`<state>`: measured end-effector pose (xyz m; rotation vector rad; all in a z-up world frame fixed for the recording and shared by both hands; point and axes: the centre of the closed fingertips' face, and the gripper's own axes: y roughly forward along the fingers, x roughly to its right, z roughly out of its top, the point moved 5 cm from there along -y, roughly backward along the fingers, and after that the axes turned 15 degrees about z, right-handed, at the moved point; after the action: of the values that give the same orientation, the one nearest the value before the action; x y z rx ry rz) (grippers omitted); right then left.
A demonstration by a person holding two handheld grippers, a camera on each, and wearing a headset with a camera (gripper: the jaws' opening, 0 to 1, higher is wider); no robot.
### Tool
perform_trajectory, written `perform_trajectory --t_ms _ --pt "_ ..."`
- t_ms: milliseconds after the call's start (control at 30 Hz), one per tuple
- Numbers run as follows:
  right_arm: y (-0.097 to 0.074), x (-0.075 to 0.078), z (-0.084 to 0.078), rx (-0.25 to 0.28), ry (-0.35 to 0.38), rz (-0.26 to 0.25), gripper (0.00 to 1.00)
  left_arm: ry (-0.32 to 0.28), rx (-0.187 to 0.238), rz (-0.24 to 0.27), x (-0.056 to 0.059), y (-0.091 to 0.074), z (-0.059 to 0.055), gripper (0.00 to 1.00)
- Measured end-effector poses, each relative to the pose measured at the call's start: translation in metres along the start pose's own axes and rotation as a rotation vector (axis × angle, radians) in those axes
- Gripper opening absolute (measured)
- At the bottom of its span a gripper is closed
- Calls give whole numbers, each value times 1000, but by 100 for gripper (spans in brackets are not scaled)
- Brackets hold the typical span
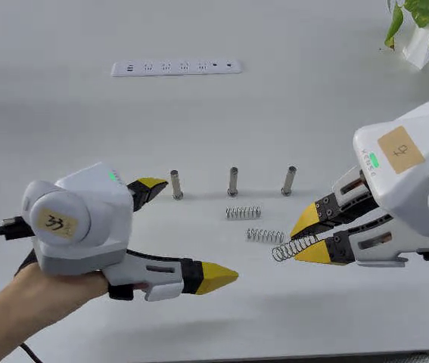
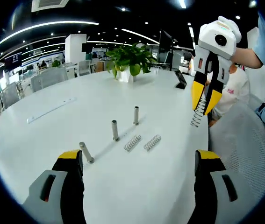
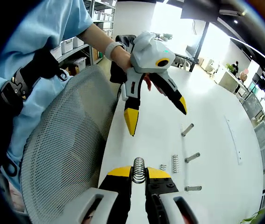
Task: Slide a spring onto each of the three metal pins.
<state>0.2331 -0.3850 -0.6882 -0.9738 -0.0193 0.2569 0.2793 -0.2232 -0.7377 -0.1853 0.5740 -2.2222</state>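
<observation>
Right tongs [image 1: 305,240] pinching one spring [image 1: 293,247], clear of tabletop [image 1: 63,113], right side. Left tongs [image 1: 195,229] gaping wide, empty. Three pins [image 1: 233,181] upright in row; two springs [image 1: 243,212] lying just nearside.

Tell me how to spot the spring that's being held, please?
Start at the white table and find the row of three metal pins standing up. Two springs lie flat just in front of them. The held spring is further right in the head view, pinched between the yellow tips of the right tool and lifted off the table.
</observation>
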Motion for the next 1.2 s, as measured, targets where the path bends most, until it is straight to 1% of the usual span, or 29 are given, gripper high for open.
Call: perform_trajectory --t_ms 33,67,167,300,467,567,667,733,767,833,900,1000,1133,1200 --pt "0 1 1 -2 -2 2 6 -8 0 6 -3 -2 -1 99" --pt "1 1 3 -4 -1 7 6 -17 -3 29 -7 -5 -3 99" --pt "2 4 7 -16 -6 17 6 -38 0 56 -14 -13 -6 99" --pt "3 9 14 -31 -15 39 6 -44 0 88 -21 -23 -8 99" --pt "4 22 25 -58 -27 54 6 -65 -4 112 -31 -32 -12 99" --pt "5 32 31 -75 -23 60 6 -74 -3 118 -34 -38 -13 99" --pt "7 47 36 -94 -23 68 6 -51 -11 126 -38 -44 -16 98" --pt "9 53 40 -110 -27 80 6 -50 -11 128 -39 -47 -17 98" --pt "10 59 42 -123 -37 78 6 -50 -8 131 -39 -49 -17 98" --pt "13 68 46 -133 -32 93 6 -50 -9 134 -40 -52 -17 98" --pt "16 76 50 -150 -39 98 6 -54 -9 137 -41 -55 -18 97" --pt "20 86 57 -162 -41 103 6 -60 -7 140 -42 -58 -20 96" --pt "24 97 63 -193 -51 115 6 -61 -3 145 -43 -60 -22 95" --pt "26 107 65 -216 -67 119 6 -59 -1 148 -45 -59 -23 95"
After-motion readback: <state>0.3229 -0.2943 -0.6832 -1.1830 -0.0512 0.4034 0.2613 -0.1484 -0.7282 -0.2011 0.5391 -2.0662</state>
